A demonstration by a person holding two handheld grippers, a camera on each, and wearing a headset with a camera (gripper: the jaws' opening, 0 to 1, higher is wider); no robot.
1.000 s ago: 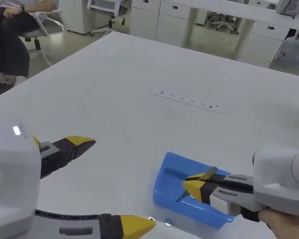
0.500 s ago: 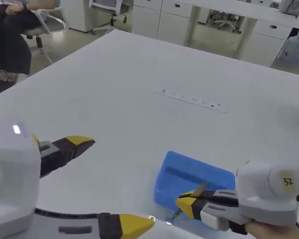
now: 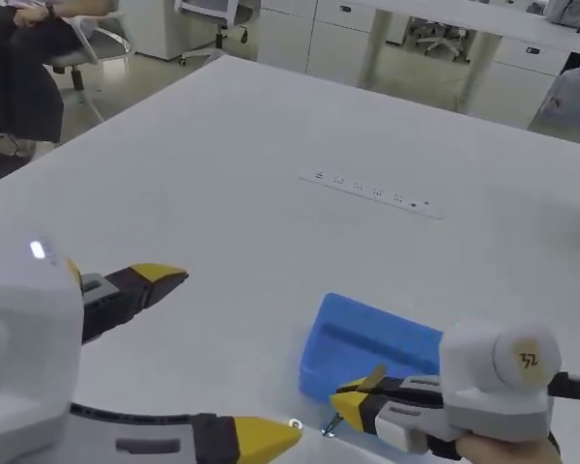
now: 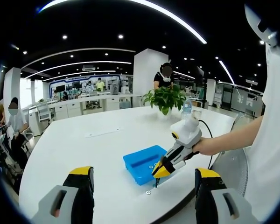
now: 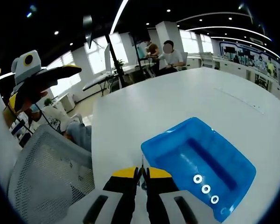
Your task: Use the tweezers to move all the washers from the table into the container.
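The white table (image 3: 271, 193) in this open office carries one blue container (image 5: 164, 142) with three washers (image 5: 206, 189) inside. One more washer (image 4: 148, 192) lies on the table just beside the container. The right hand-held gripper (image 5: 143, 173) is clamped on the tweezers (image 5: 142, 162), whose tip is near this washer. The left hand-held gripper (image 3: 213, 356) holds its two jaws wide apart.

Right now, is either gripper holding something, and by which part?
The right gripper pinches the tweezers by their handle part, with the tips sticking out ahead of the fingers. The left gripper is open and holds nothing.
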